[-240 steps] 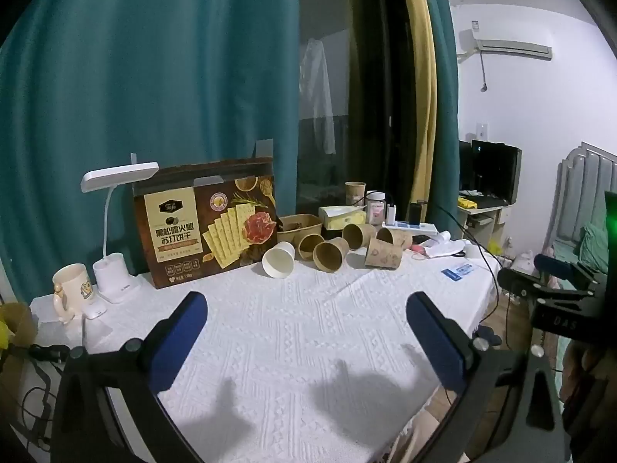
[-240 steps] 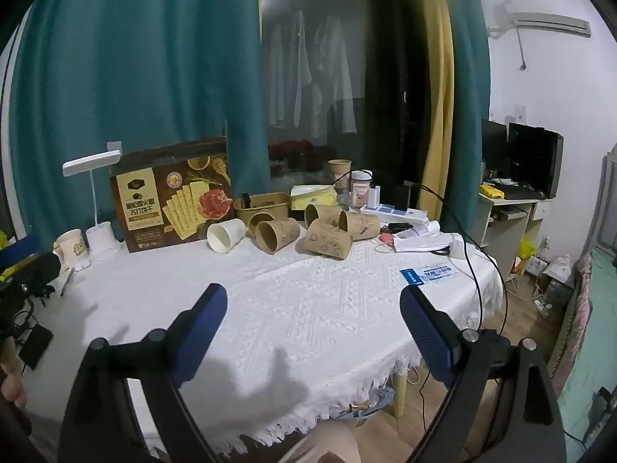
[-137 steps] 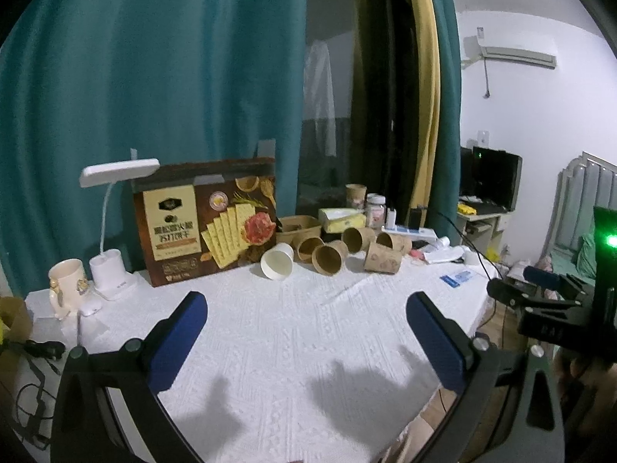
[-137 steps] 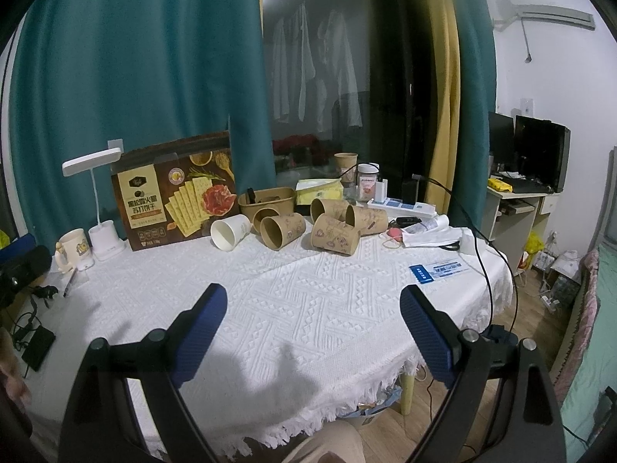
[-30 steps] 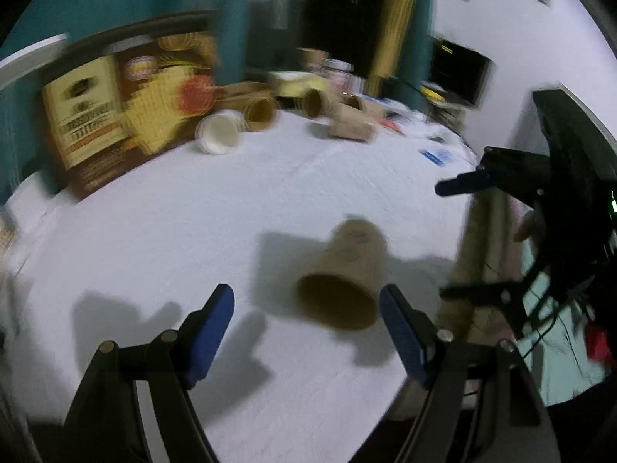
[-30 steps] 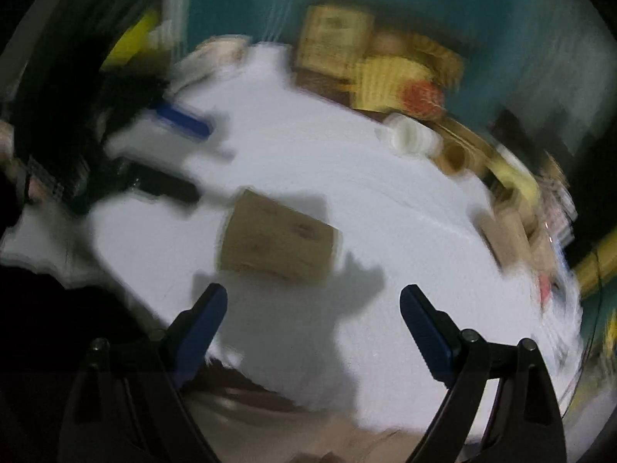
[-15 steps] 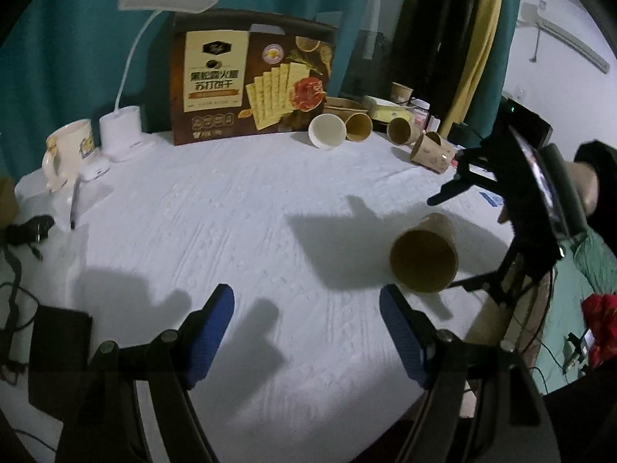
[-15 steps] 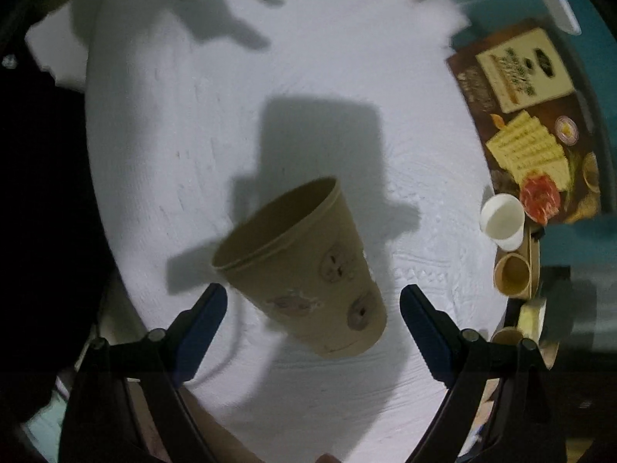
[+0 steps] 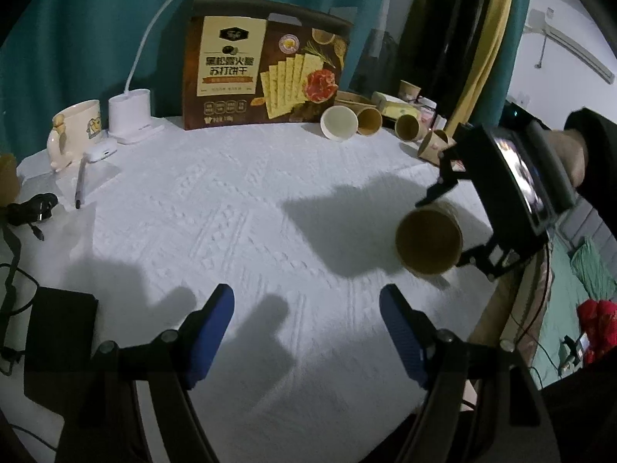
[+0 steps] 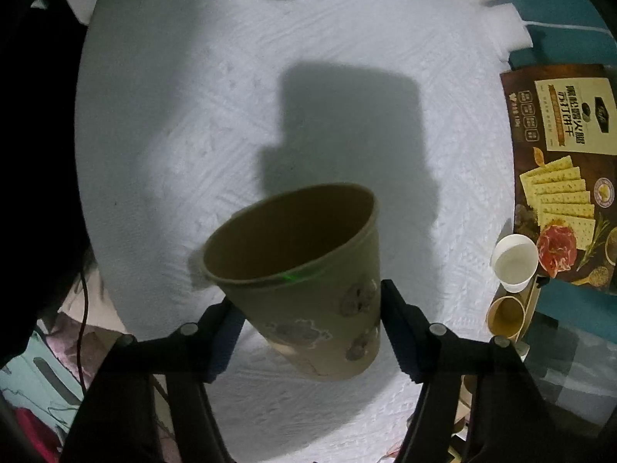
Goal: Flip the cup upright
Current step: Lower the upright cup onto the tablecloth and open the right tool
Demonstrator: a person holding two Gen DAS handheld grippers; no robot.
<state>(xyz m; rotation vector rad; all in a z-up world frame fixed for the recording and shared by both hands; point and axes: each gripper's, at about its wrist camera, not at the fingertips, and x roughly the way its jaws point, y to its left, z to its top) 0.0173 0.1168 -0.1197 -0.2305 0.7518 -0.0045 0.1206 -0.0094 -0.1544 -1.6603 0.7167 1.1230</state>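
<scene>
A brown paper cup (image 10: 308,289) with printed patterns sits between the blue pads of my right gripper (image 10: 308,308), which is shut on its lower wall. The cup is tilted, its open mouth up and towards the camera, above the white tablecloth (image 10: 193,96). In the left wrist view the same cup (image 9: 429,241) hangs at the right near the table edge, mouth facing me, held by the right gripper (image 9: 443,227). My left gripper (image 9: 306,332) is open and empty over the near part of the cloth.
A cracker box (image 9: 266,65), a white desk lamp (image 9: 129,115), a mug (image 9: 75,131) and several paper cups lying on their sides (image 9: 339,123) line the far edge. A pen (image 9: 80,185), cables and a black box (image 9: 58,332) are at the left.
My right gripper has closed on the cup and lifted it, turning its mouth further upward. My left gripper has barely moved.
</scene>
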